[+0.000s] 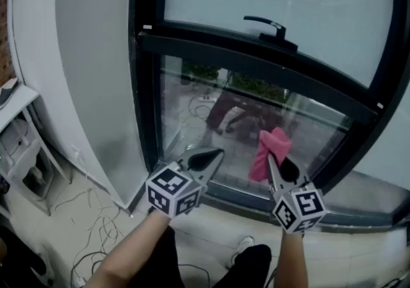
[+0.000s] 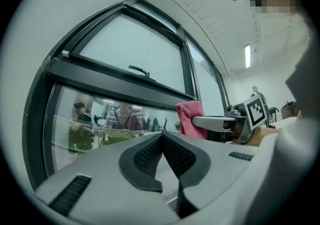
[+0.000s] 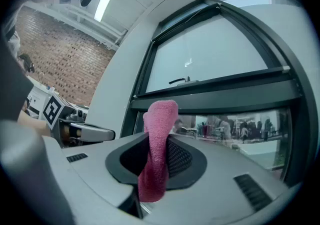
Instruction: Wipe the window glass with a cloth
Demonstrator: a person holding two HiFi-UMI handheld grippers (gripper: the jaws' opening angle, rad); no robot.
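A pink cloth (image 1: 269,151) stands up from my right gripper (image 1: 277,166), whose jaws are shut on it; it shows between the jaws in the right gripper view as the pink cloth (image 3: 156,151). The cloth is held close in front of the lower window glass (image 1: 192,114), right of its middle. My left gripper (image 1: 210,159) points at the lower left of the same pane, shut and holding nothing; its closed jaws meet in the left gripper view, left gripper (image 2: 162,141). The cloth (image 2: 190,118) and right gripper (image 2: 210,121) also appear there.
The window has a dark frame (image 1: 256,63) with a handle (image 1: 266,25) on the upper frosted pane. A white wall column (image 1: 90,75) stands left of it, a white shelf unit (image 1: 22,139) further left. Cables (image 1: 96,229) lie on the floor.
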